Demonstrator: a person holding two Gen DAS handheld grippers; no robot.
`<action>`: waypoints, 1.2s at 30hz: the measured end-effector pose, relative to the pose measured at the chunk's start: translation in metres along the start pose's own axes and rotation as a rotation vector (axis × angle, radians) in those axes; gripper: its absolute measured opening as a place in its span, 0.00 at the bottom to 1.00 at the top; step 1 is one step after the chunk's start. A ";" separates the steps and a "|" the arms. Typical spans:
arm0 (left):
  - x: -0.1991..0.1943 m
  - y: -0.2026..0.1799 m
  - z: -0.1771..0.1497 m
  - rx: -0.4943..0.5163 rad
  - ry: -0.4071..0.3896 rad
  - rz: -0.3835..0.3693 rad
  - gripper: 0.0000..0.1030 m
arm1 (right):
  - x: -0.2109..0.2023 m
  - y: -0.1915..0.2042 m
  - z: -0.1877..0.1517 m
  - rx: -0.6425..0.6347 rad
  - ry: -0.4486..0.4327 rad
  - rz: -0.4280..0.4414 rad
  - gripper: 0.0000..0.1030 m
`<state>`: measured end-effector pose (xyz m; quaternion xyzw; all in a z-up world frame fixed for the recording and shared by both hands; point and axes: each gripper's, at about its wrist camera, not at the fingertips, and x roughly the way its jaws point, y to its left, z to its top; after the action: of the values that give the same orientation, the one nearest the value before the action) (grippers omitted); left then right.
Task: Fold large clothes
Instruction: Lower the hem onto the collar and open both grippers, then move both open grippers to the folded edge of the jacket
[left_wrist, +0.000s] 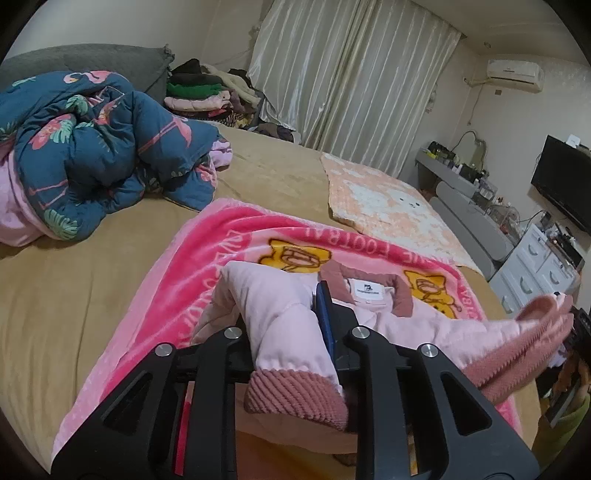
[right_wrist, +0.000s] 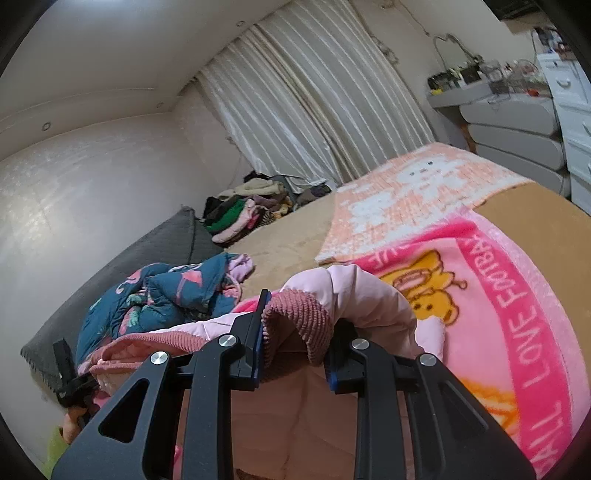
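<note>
A pale pink padded jacket (left_wrist: 424, 325) with a dusty-rose ribbed collar (left_wrist: 400, 299) lies on a bright pink cartoon blanket (left_wrist: 207, 266) on the bed. My left gripper (left_wrist: 284, 317) is shut on one sleeve just above its ribbed cuff (left_wrist: 291, 398), which hangs toward the camera. The other sleeve (left_wrist: 532, 325) stretches right to the right gripper at the frame edge. In the right wrist view my right gripper (right_wrist: 295, 332) is shut on that sleeve's ribbed cuff (right_wrist: 299, 321), with the pink sleeve (right_wrist: 362, 291) bunched over it. The left gripper (right_wrist: 66, 373) shows at lower left.
A crumpled blue flamingo quilt (left_wrist: 92, 155) lies at the bed's left, with a grey pillow (left_wrist: 92, 59) behind it. A stack of folded clothes (left_wrist: 199, 92) sits by the curtain. A peach blanket (left_wrist: 388, 199) covers the far right of the tan sheet (left_wrist: 74, 295). White drawers (left_wrist: 535, 266) and a TV (left_wrist: 565, 184) stand to the right.
</note>
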<state>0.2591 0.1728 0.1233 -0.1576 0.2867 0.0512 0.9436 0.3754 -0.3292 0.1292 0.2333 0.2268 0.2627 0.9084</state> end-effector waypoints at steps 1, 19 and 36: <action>0.003 0.001 0.001 0.000 0.002 0.001 0.15 | 0.004 -0.003 0.000 0.003 0.006 -0.005 0.23; 0.017 0.000 -0.006 -0.003 -0.028 -0.125 0.72 | 0.100 -0.052 -0.009 0.083 0.162 -0.217 0.23; 0.026 -0.008 -0.030 0.109 -0.022 0.014 0.81 | 0.123 -0.070 -0.016 0.175 0.207 -0.166 0.49</action>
<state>0.2666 0.1556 0.0878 -0.1036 0.2798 0.0438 0.9535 0.4862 -0.3052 0.0430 0.2638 0.3597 0.1883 0.8750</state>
